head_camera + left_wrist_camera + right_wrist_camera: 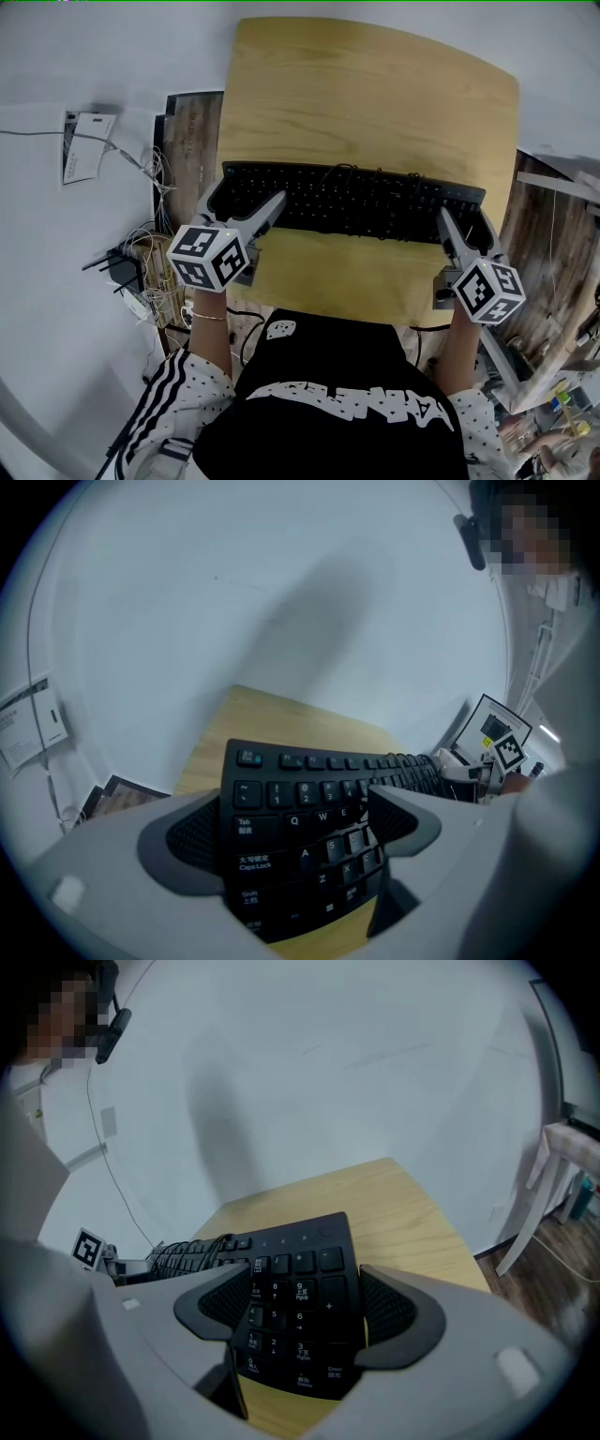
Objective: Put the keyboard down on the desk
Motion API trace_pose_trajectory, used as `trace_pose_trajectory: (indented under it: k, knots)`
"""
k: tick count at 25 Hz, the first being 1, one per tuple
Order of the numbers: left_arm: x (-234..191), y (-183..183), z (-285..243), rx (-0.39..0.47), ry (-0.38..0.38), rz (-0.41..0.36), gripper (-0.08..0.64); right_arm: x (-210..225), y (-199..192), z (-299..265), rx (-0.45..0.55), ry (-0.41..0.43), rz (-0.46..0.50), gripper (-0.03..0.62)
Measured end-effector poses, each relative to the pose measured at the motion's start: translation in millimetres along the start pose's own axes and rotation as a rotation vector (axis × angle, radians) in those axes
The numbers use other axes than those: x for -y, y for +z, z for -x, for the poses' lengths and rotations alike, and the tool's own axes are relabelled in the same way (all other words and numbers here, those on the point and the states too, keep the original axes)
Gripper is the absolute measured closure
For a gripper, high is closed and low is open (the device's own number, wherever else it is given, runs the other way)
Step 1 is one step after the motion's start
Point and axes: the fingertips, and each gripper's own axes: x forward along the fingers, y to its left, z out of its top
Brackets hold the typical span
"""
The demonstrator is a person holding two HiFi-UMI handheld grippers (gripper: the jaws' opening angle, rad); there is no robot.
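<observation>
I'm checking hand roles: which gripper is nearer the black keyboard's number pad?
Right. The right gripper clamps the black keyboard right at its number pad; the left gripper clamps the opposite end, around the Caps Lock key.

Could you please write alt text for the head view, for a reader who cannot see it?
From above, a black keyboard spans a light wooden desk, each end clamped in the jaws of the left gripper and right gripper. Tangled cables lie on the floor at left.
</observation>
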Motion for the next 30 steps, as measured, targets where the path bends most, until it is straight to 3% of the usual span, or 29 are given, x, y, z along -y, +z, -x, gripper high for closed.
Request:
trace_pose_trajectory:
  k: [30]
  knots:
    - [-5.1,-12.1,-15.8,-0.076,0.025,0.022,0.078,7.7,-10.7,-14.2,-0.055,-0.039,0.000,0.218]
